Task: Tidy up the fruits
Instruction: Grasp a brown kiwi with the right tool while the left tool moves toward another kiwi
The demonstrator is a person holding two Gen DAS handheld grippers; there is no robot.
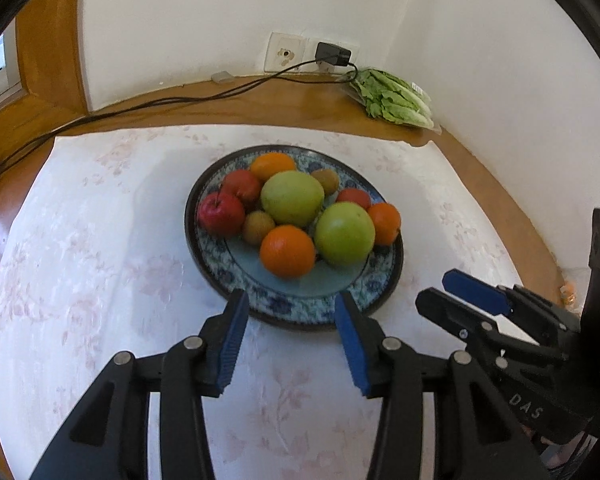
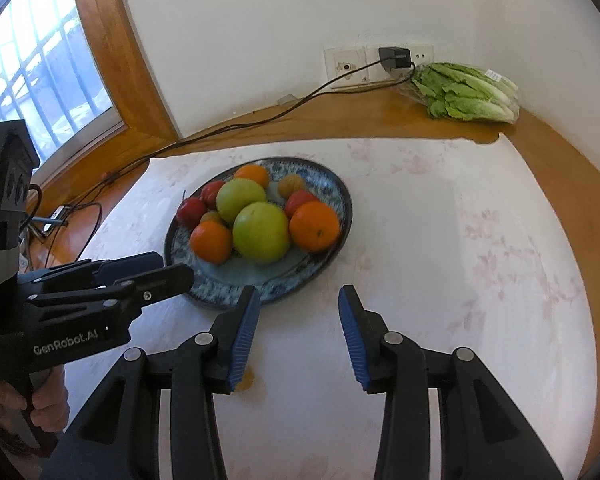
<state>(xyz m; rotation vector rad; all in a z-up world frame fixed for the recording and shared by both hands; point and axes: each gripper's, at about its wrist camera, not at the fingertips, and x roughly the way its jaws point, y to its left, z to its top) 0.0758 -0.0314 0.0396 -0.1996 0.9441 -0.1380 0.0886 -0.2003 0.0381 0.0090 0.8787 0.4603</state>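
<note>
Two empty tools, the left tool [image 1: 290, 308] and the right tool [image 2: 300, 304], hover side by side with jaws parted fairly narrowly and nothing between them, just short of the blue patterned plate [image 1: 300, 300] heaped with oranges, green apples, red fruits and kiwis on the cloth-covered bench [image 1: 100, 260].
</note>
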